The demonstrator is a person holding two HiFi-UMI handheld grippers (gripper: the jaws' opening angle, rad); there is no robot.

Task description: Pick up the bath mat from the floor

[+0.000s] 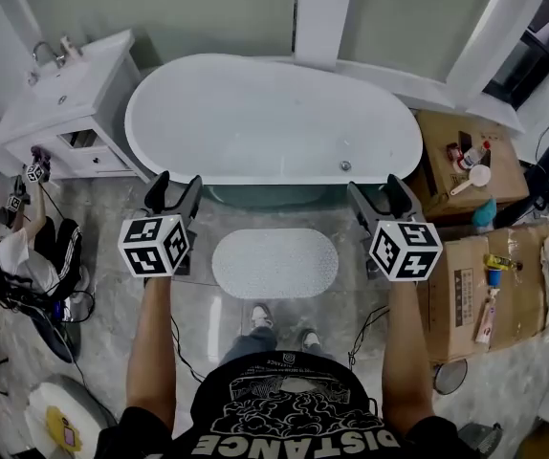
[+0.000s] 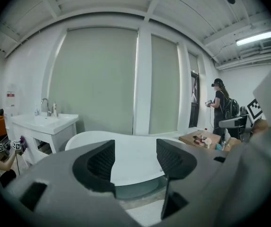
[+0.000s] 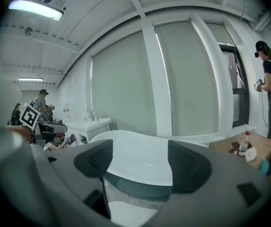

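Down between tools (image 1: 176, 189) (image 1: 380, 195), bath mat (image 1: 274, 263)

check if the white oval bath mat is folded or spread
Spread: the white oval bath mat lies flat on the floor, whole outline showing, unfolded.

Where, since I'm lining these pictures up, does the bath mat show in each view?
Head view: bath mat centre, before the bathtub.
Left gripper view: bath mat bottom edge, between fingers.
Right gripper view: bath mat bottom edge, between fingers.
Shared landmark: the white bathtub behind it.

left gripper (image 2: 135, 161), jaws apart, faces bathtub (image 2: 94, 137); maybe mat (image 2: 145, 215) below
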